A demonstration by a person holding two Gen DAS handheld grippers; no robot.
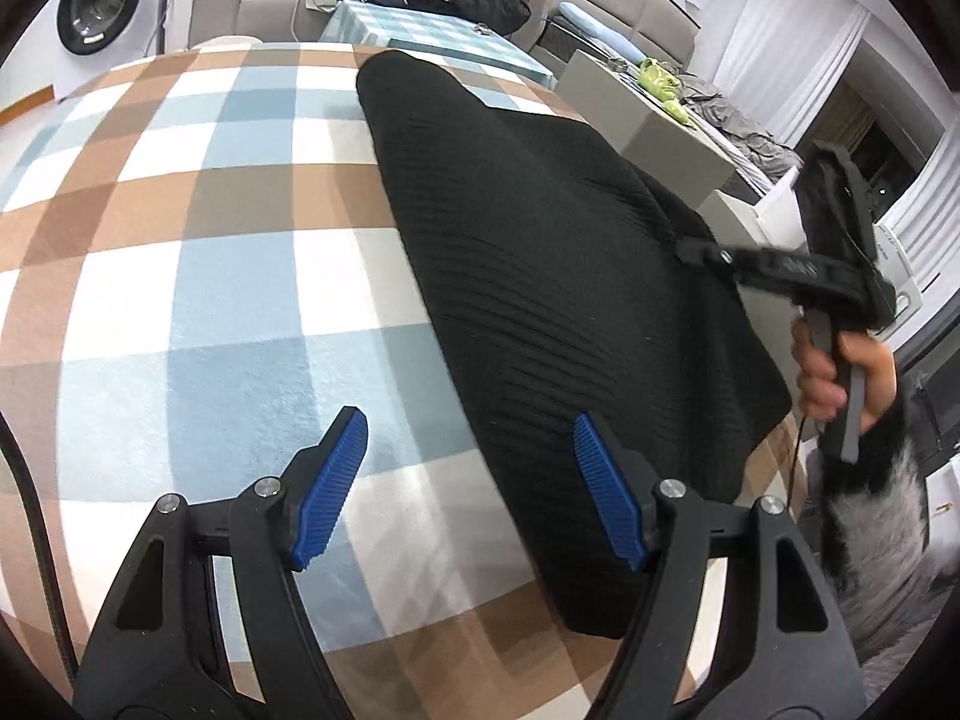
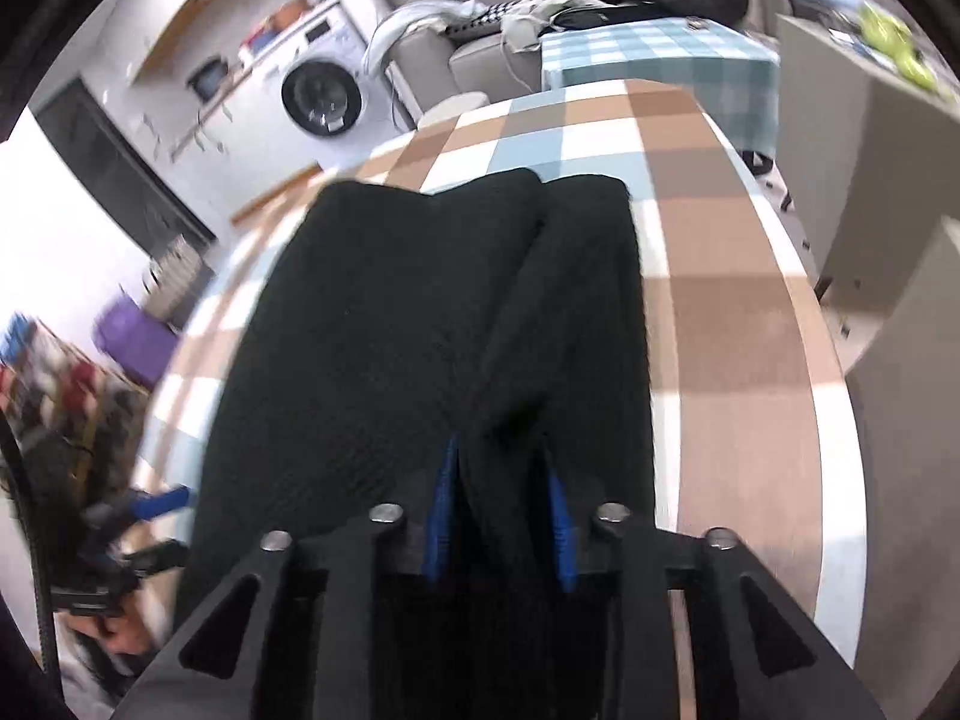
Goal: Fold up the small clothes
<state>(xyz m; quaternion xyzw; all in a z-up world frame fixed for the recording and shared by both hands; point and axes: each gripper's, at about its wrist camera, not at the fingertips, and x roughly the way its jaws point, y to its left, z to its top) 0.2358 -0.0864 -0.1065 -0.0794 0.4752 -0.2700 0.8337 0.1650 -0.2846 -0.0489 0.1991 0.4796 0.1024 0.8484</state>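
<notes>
A black ribbed knit garment [image 1: 540,276] lay on the table, which was covered with a brown, blue and white checked cloth [image 1: 180,276]. In the right wrist view it was folded lengthwise, with two long parts side by side.

The left claw [image 1: 468,492] hung above the near edge of the garment, its blue pads [image 1: 333,483] spread wide and nothing between them; one pad was over the cloth, the other over the knit.

The right claw [image 2: 501,516] had a fold of the black knit between its blue pads. That picture was blurred, so I cannot tell if the pads pressed it.

A washing machine [image 1: 102,0] stood behind.
</notes>
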